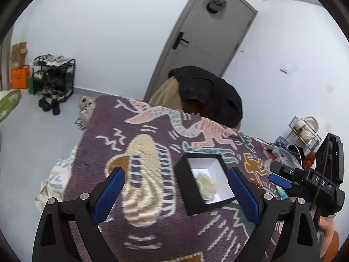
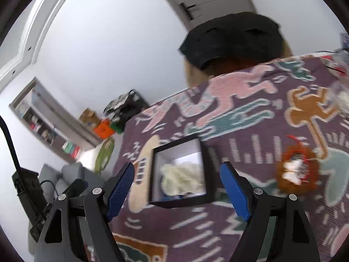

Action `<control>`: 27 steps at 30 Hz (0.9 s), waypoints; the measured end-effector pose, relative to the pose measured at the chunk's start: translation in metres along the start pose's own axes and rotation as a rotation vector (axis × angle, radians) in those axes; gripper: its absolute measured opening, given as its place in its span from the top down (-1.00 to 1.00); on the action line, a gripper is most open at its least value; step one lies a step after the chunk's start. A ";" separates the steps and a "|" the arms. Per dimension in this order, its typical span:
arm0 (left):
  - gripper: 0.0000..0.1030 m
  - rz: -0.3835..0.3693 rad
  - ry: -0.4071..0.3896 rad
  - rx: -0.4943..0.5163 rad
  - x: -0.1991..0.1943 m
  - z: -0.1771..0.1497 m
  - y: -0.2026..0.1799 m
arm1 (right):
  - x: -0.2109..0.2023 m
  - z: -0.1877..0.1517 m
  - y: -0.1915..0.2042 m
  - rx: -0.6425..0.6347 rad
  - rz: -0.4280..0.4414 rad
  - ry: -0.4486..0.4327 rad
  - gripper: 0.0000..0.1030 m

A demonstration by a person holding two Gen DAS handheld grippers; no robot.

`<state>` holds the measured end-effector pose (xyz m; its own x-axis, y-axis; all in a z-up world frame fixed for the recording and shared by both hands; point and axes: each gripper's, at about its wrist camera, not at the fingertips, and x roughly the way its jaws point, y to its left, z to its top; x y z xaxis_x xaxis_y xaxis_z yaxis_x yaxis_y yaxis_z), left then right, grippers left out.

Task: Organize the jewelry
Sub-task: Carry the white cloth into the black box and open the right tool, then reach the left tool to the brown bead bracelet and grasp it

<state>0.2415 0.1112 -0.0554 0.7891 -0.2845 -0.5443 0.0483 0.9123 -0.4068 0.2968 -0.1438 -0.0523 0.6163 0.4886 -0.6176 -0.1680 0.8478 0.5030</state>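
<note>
Item: small square black cardboard box (image 1: 205, 185) with white lining and pale crumpled padding (image 1: 206, 185), on patterned woven cloth (image 1: 141, 174); judged light, rigid, best held by opposite walls; both grippers (image 1: 175, 193) (image 2: 176, 187) spread, empty.

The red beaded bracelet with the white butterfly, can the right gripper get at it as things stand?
Probably yes. The bracelet lies in the open on the patterned blanket, just right of the open right gripper, with nothing covering it; the black box sits to its left.

White walls (image 1: 109, 32), grey door (image 1: 209, 43) — shoe rack (image 1: 54, 76)
</note>
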 end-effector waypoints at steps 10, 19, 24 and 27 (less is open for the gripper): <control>-0.85 -0.051 0.041 0.097 0.021 -0.011 -0.056 | -0.048 -0.003 -0.071 0.117 -0.072 -0.096 -0.57; -0.48 -0.099 0.083 0.163 0.043 -0.020 -0.097 | -0.068 -0.014 -0.107 0.165 -0.104 -0.126 -0.44; -0.05 -0.127 0.129 0.204 0.059 -0.026 -0.121 | -0.071 -0.019 -0.124 0.185 -0.105 -0.131 -0.37; 0.16 -0.137 0.158 0.238 0.070 -0.030 -0.138 | -0.076 -0.024 -0.135 0.201 -0.105 -0.141 -0.37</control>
<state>0.2718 -0.0441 -0.0597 0.6610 -0.4352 -0.6112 0.3048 0.9001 -0.3112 0.2548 -0.2905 -0.0878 0.7259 0.3549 -0.5892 0.0499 0.8272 0.5596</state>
